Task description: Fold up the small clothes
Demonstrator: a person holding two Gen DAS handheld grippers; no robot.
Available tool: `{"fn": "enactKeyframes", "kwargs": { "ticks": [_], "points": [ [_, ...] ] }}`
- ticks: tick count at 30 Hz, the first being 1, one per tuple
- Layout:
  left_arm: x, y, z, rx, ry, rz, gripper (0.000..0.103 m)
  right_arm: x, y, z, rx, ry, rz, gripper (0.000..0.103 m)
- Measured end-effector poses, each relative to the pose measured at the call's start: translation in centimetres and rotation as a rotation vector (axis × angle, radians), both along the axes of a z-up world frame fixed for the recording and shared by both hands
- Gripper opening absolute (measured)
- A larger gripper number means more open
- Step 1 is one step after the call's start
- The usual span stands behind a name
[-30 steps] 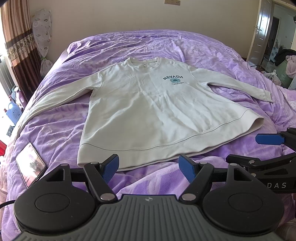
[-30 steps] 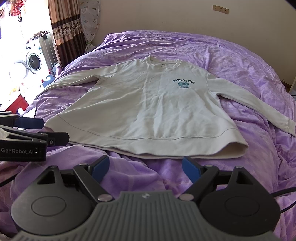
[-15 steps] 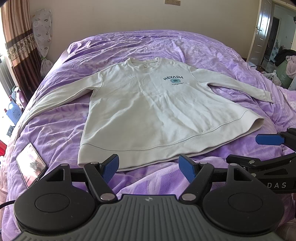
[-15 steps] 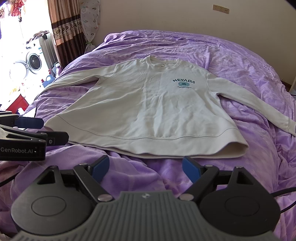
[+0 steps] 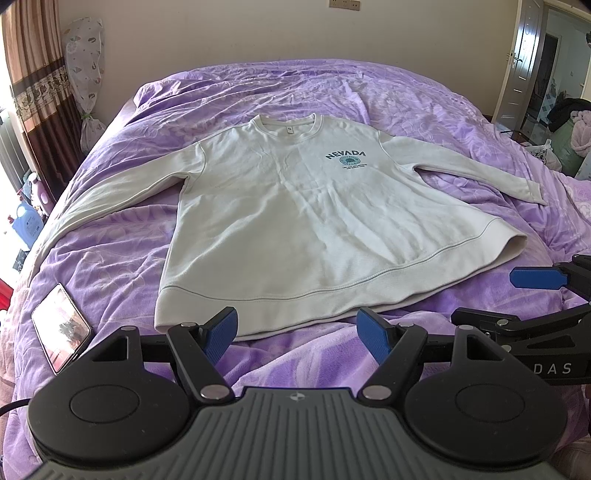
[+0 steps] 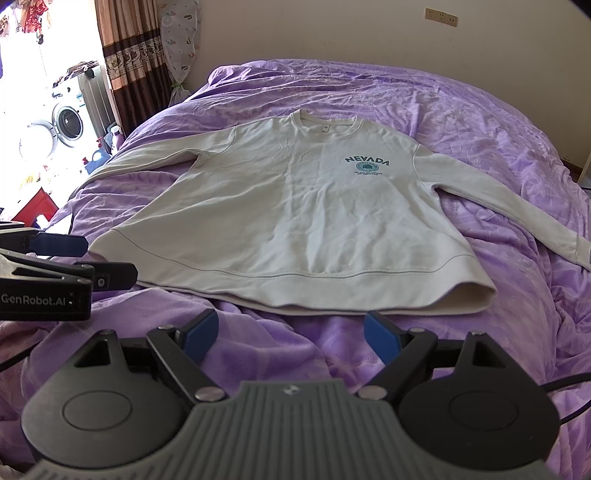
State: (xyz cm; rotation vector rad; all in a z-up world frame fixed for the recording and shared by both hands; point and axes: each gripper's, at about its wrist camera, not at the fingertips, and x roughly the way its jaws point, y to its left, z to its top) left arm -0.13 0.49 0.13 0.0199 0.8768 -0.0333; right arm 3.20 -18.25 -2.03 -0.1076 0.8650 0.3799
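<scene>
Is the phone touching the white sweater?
Apart. In the left wrist view, a strip of purple bedspread shows between the phone and the sweater hem corner.

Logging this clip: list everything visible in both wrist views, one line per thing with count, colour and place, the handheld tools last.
sweatshirt: one, cream with teal NEVADA print, spread flat face up on the bed, sleeves out.
bedspread: one, purple, rumpled, covers the bed.
phone: one, screen up, on the bedspread beside the sweatshirt's hem corner.
curtain: one, brown patterned, by the window.
washing machine: one, white, beyond the curtain.
door: one, grey, open, far corner.
wall socket: one strip, beige, above the bed.
left tool: one, black with blue pads, open, short of the hem.
right tool: one, black with blue pads, open, short of the hem.
</scene>
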Motion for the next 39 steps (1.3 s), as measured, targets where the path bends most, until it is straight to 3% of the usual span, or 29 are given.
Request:
{"fn": "enactKeyframes", "kwargs": {
  "ticks": [21, 26, 34, 39],
  "points": [
    [0.2, 0.3, 0.3, 0.002, -0.002, 0.006, 0.086, 0.1, 0.2, -0.2, 0.000, 0.005, 0.005, 0.082],
    [0.9, 1.1, 1.6, 0.036, -0.047, 0.031, 0.086, 0.9, 0.8, -0.6, -0.006, 0.027, 0.044, 0.082],
    [4.9, 5.7, 5.1, 0.068, -0.114, 0.055, 0.080, 5.0, 0.6, 2.8, -0.025, -0.036, 0.118, 0.082],
    [8.6, 11.6, 7.5, -0.045, -0.124, 0.112, 0.076, 9.9, 0.6, 4.9, -0.032, -0.070, 0.154, 0.082]
  ]
}}
